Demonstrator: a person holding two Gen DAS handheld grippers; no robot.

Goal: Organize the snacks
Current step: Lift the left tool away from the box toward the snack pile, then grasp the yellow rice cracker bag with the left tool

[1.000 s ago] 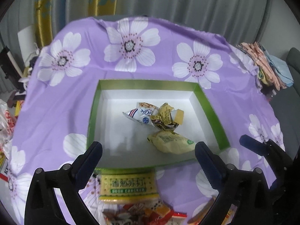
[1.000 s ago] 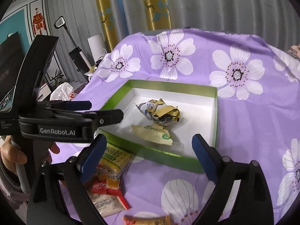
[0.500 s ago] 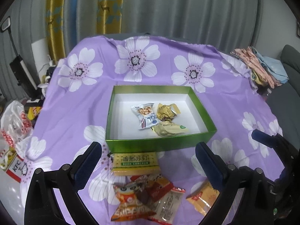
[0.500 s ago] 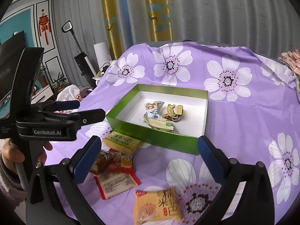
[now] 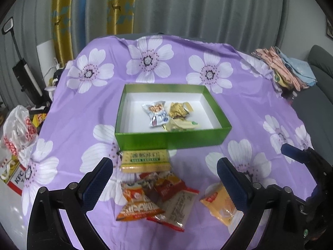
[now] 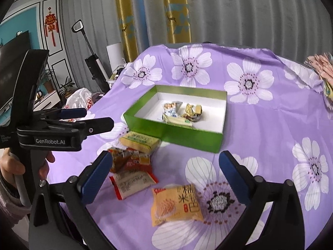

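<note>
Hovering above the near edge of the bench, the right claw [image 6: 164, 175] is seen released, its blue-padded fingers [image 6: 95, 177] spread wide with nothing gripped between them. Below the gap an orange-yellow rice-cake packet [image 6: 177, 205] is seen lying flat on the purple flowered cloth [image 6: 270, 129], and a white packet with red edges [image 6: 133, 182] is lying just to its left. Behind that, a heap of red and orange packets [image 6: 129, 159] is found, and a yellow soda-cracker pack [image 6: 139, 141] is set just in front of the green box [image 6: 172, 135].

The left claw [image 5: 164, 181] is likewise released and empty, held to the left of the right one; in the right wrist view it is seen from the side, its handle gripped by a hand [image 6: 12, 166]. Between its fingers the same heap is framed, an orange triangular bag [image 5: 139, 206] lying foremost.

Inside the white-lined box, three snacks are gathered near the middle: a white and blue nut bag [image 5: 156, 114], a crumpled gold wrapper [image 5: 179, 110] touching it, and a pale yellow packet [image 5: 183, 125] toward the near wall.

At the far right edge of the bench, folded cloths [image 5: 285, 68] are stacked. On the floor at left, a white plastic bag [image 5: 16, 131] and a KFC box [image 5: 16, 179] are seen.
</note>
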